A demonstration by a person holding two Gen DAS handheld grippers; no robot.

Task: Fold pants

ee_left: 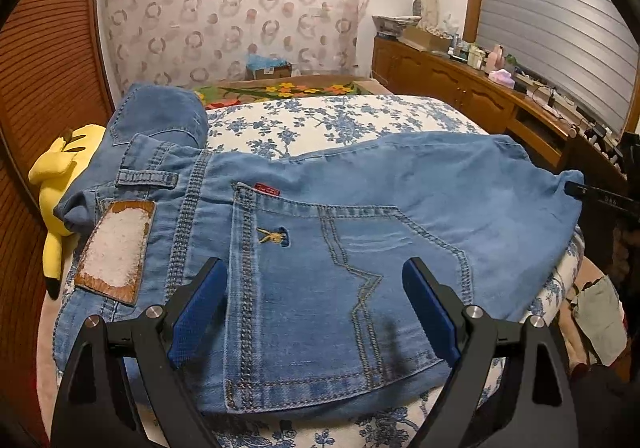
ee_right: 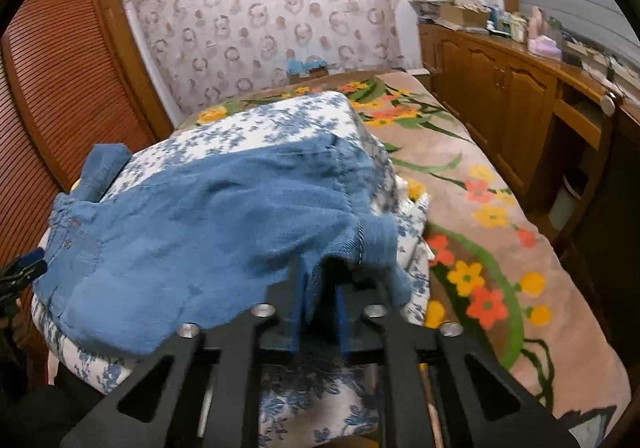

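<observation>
Light-blue jeans (ee_left: 360, 208) lie across a white quilt with blue flowers (ee_left: 320, 116), back pocket and leather waist patch facing up. My left gripper (ee_left: 314, 268) is open, its blue pads (ee_left: 200, 308) wide apart just above the back pocket with nothing pinched. In the right wrist view the jeans (ee_right: 220, 208) spread to the left, and my right gripper (ee_right: 318, 280) is shut on a bunched fold of denim at the leg end. That gripper's black finger (ee_left: 600, 196) also shows at the jeans' right end in the left wrist view.
A yellow plush toy (ee_left: 60, 168) lies left of the waistband. The quilt sits on a bed with an orange and yellow flowered blanket (ee_right: 480, 208). A cluttered wooden dresser (ee_left: 460, 88) runs along the right, a louvred wardrobe (ee_right: 60, 88) along the left.
</observation>
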